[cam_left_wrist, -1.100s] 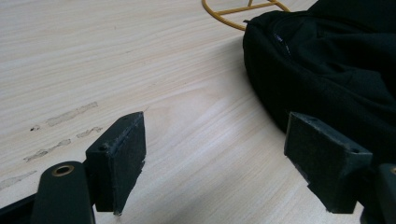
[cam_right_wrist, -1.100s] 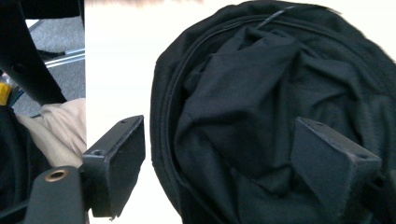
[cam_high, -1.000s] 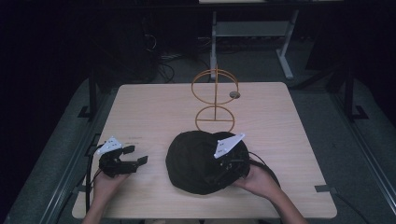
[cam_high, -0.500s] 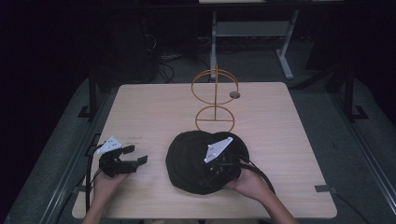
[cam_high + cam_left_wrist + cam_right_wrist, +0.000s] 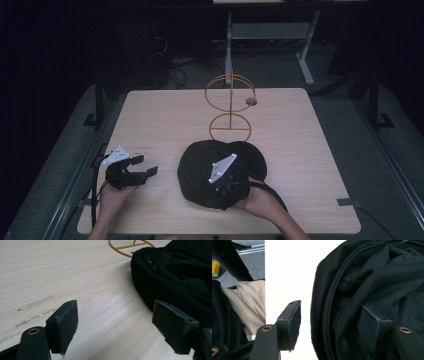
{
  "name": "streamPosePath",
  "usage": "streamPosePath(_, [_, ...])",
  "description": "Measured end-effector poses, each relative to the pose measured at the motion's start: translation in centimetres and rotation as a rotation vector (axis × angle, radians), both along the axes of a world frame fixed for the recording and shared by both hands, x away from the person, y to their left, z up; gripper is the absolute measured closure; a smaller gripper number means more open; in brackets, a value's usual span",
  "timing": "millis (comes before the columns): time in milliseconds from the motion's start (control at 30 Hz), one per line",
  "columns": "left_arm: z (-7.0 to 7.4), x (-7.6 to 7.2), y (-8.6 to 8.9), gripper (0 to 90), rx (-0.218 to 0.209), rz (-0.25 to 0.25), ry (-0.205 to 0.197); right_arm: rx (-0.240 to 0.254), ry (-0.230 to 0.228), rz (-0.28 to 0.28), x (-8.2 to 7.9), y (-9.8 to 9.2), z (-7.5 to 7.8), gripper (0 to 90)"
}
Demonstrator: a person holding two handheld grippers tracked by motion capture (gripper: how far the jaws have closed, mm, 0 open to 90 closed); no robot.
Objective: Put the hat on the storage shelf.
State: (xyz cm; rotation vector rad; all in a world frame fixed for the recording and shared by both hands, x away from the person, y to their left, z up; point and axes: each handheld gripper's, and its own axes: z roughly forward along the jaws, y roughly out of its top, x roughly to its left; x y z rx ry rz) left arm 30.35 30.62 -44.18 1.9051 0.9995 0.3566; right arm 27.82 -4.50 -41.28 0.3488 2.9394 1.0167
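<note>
Black hat [image 5: 210, 165], near edge hidden under right tool [image 5: 227, 192]

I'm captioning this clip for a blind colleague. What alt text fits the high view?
A person's right gripper rests on a black hat lying on a wooden table. The left gripper hovers open at the left, and an orange wire stand rises behind the hat.

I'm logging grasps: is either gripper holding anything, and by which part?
Nothing is gripped yet. The right gripper straddles the black hat's near edge, jaws just closing; the left gripper is open.
</note>
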Motion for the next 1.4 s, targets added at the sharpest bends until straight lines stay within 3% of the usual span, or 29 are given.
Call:
streamPosePath(133, [0.0, 0.0, 0.0, 20.5, 0.000, 0.001, 0.002, -0.027, 0.004, -0.007, -0.2, 0.4, -0.2, 39.9])
streamPosePath(367, [0.0, 0.0, 0.0, 20.5, -0.003, 0.001, -0.001, -0.132, -0.016, -0.036, -0.5, 1.5, -1.3, 52.8])
streamPosePath(567, [0.0, 0.0, 0.0, 20.6, -0.002, -0.003, -0.001, -0.165, 0.016, -0.088, -0.4, 2.0, -1.7, 60.4])
streamPosePath(633, [0.0, 0.0, 0.0, 20.5, -0.004, -0.003, 0.000, -0.173, 0.008, -0.092, -0.4, 2.1, -2.0, 61.7])
streamPosePath(933, [0.0, 0.0, -0.1, 20.6, 0.000, -0.007, 0.000, -0.152, 0.012, -0.096, -0.5, 1.9, -2.4, 71.7])
streamPosePath(1033, [0.0, 0.0, -0.2, 20.6, 0.003, -0.010, 0.001, -0.141, -0.017, -0.070, -0.7, 1.8, -2.1, 75.4])
streamPosePath(1133, [-0.1, 0.1, -0.2, 20.6, 0.002, -0.013, 0.003, -0.130, -0.018, -0.069, -0.7, 1.6, -1.9, 75.9])
streamPosePath(1400, [0.0, 0.0, -0.3, 20.5, -0.027, -0.029, 0.010, -0.056, -0.056, -0.057, -0.5, 0.4, 0.6, 77.0])
